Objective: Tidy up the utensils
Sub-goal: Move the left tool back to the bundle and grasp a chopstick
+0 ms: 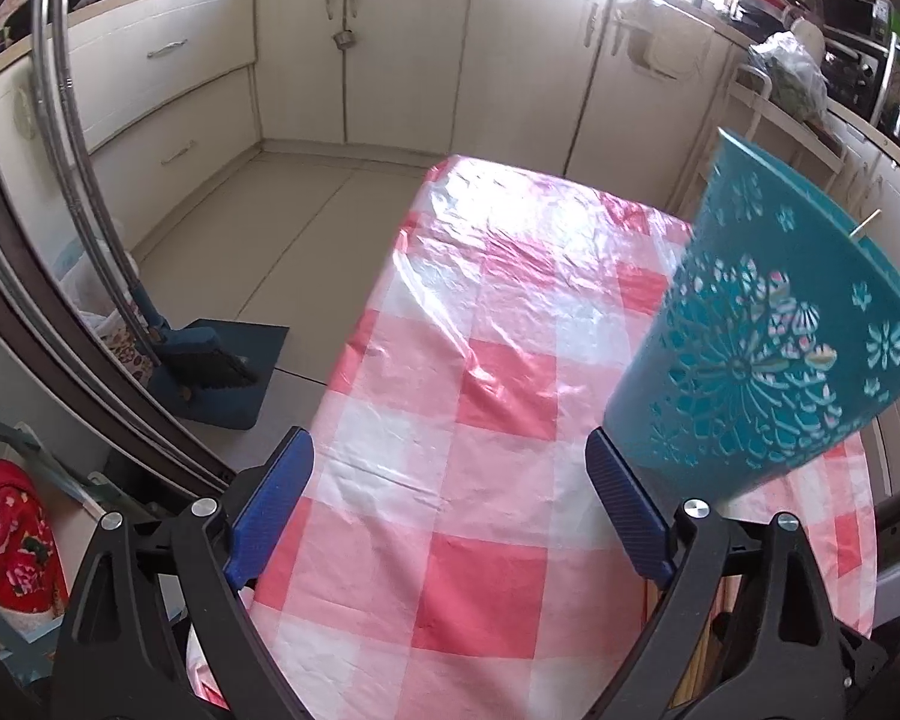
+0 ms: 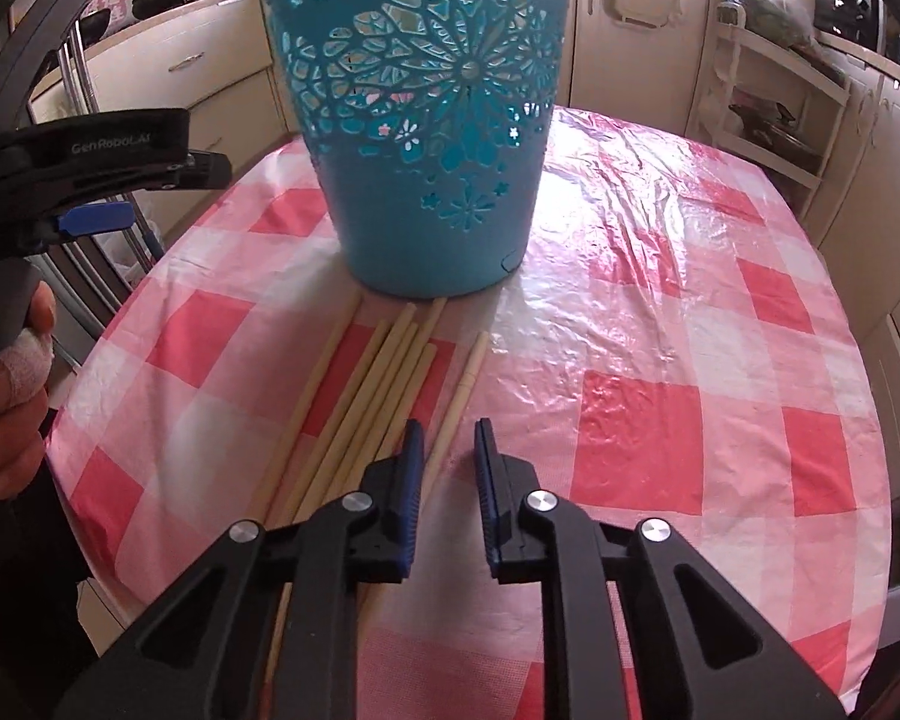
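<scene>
A teal cut-out utensil holder (image 2: 426, 120) stands upright on the pink checked tablecloth (image 2: 660, 420). In the left wrist view the holder (image 1: 768, 324) is just right of my right fingertip. Several pale wooden chopsticks (image 2: 366, 396) lie side by side in front of the holder's base. One single chopstick (image 2: 471, 366) lies a little apart to their right. My right gripper (image 2: 448, 438) is low over it; the jaws stand narrowly apart, the chopstick runs between them, and the pads are not pressing on it. My left gripper (image 1: 450, 450) is wide open over bare cloth.
The table's left edge (image 1: 354, 360) drops to a tiled floor with a blue broom and dustpan (image 1: 210, 360). Cream cabinets (image 1: 402, 42) line the far wall. A white rack (image 2: 768, 108) stands beyond the table's right end. A person's hand (image 2: 12, 372) holds the left gripper's handle.
</scene>
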### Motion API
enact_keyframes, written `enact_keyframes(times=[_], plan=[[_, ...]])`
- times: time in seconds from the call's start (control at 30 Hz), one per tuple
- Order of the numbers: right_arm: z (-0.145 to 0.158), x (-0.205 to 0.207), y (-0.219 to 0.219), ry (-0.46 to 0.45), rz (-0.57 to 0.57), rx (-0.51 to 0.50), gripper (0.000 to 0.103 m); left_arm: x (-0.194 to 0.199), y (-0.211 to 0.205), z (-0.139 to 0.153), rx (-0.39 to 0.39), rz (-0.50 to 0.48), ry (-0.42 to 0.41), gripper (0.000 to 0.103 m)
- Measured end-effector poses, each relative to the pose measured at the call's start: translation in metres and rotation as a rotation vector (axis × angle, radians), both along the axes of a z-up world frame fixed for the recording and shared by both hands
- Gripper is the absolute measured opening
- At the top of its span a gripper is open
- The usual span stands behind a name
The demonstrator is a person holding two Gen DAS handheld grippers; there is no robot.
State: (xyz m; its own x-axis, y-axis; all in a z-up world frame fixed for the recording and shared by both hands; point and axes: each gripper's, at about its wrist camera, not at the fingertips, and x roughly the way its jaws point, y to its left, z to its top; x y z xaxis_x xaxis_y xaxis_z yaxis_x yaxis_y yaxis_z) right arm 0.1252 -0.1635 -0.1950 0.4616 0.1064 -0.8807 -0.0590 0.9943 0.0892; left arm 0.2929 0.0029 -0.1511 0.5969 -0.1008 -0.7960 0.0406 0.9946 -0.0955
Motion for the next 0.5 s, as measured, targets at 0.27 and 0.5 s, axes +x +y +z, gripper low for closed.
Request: enact_keyframes(times=[0.27, 0.5], plan=[[-0.002, 0.002, -0.037, 0.016, -0.034, 0.013, 0.01, -0.02, -0.05, -0.022, 0.134, -0.199, 0.062, 0.088], [-0.003, -0.002, -0.038, -0.018, -0.052, 0.047, 0.011, -0.024, -0.067, -0.04, 0.175, -0.248, 0.117, 0.088]])
